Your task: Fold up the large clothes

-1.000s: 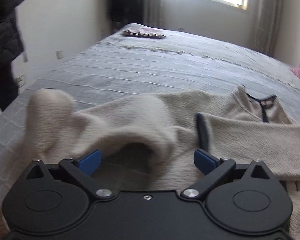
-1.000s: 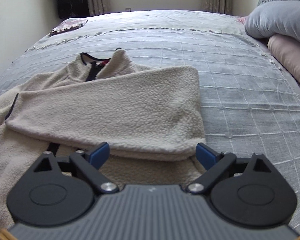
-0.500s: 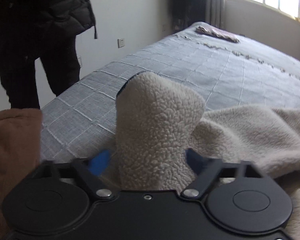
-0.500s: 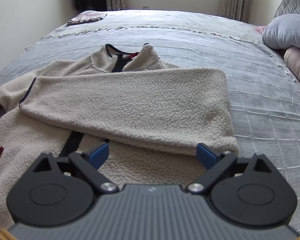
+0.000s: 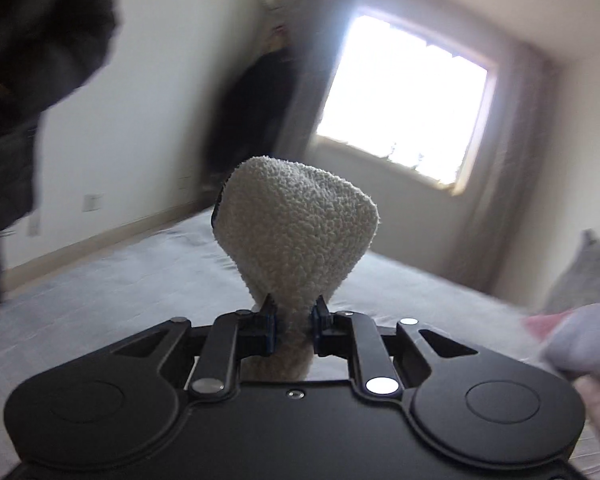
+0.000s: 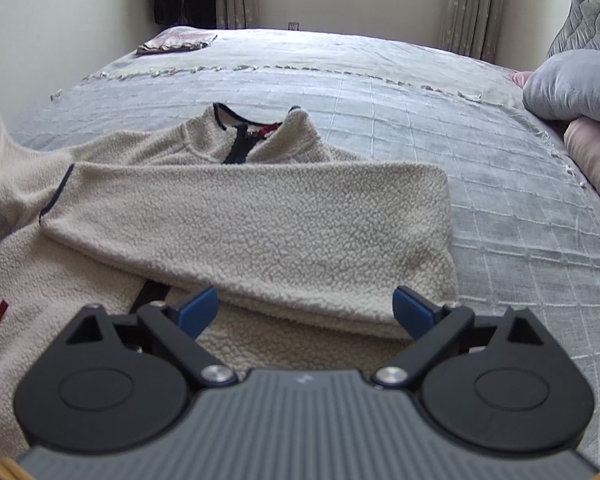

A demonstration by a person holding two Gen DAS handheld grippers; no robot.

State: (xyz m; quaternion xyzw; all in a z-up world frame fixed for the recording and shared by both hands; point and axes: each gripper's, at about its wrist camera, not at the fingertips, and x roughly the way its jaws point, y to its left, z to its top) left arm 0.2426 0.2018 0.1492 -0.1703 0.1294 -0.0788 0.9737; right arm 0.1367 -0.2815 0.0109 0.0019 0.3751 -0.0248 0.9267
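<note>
Left fingers: I see the left gripper (image 5: 293,322) clamped tight on a sleeve end (image 5: 296,236) of the cream fleece jacket (image 6: 236,224); its jaws have just been closing, with fleece pinched between the pads.
Sleeve position: the cuff bulges up at 12 o'clock from the fingertips, clear of the grey bedspread (image 5: 100,292).
Right fingers: the right gripper (image 6: 306,310) stands wide apart, gripping nothing; whether its pads touch fleece, I cannot tell.
Jacket position: the other sleeve lies folded across the chest, its lower edge running between the right fingertips; the collar sits at 12 o'clock.
Right view only: the whole jacket flat on the bed, and the lifted sleeve rising at 9 o'clock, blurred.
Left view only: the pinch itself and a bright window (image 5: 404,96) at 1 o'clock.
</note>
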